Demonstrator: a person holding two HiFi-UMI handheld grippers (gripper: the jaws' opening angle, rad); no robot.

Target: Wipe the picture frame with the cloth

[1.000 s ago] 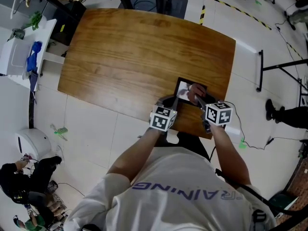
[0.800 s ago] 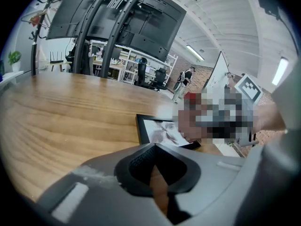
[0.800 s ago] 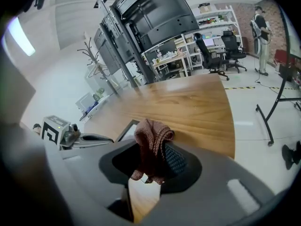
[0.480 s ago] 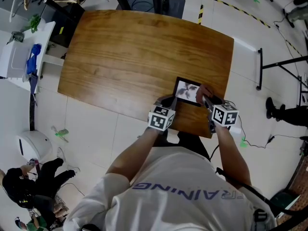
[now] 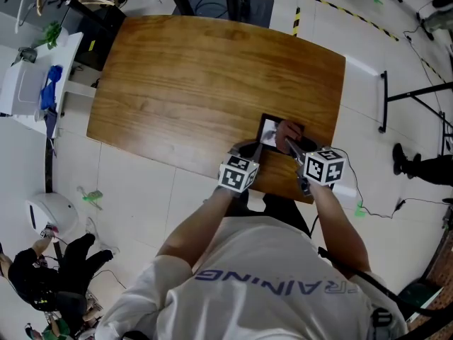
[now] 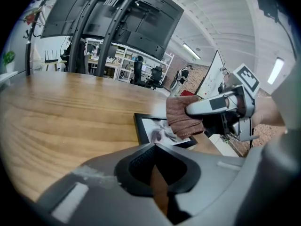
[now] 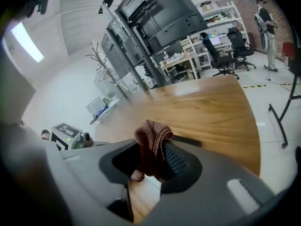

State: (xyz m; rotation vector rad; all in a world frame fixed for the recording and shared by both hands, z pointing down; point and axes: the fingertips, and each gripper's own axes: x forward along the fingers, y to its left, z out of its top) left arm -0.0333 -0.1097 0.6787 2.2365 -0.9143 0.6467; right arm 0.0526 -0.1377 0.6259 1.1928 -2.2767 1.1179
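The right gripper (image 7: pixel 153 158) is clamped on a brown cloth (image 7: pixel 151 140), which bunches up out of its jaws in the middle of the right gripper view. In the head view this gripper sits right of centre, low in the frame, and reaches up and left so that the cloth lies on the right part of the picture frame (image 5: pixel 270 132). The left gripper view shows the same from the side: the cloth hangs down from the right gripper's fingers and touches the frame's glass at its right end.

The left gripper (image 6: pixel 154 167) has its jaws drawn together with only a thin slit between them, through which wood shows; nothing is held. In the head view it stands just left of the frame's lower left corner; whether it touches the frame cannot be told.

The frame is black-edged with a pale picture and lies flat near the lower right edge of the wooden table (image 5: pixel 205 76). The person's forearms come up from the bottom of the head view. At the upper left of that view a white cart (image 5: pixel 28 76) stands beside the table on the pale floor (image 5: pixel 141 197).
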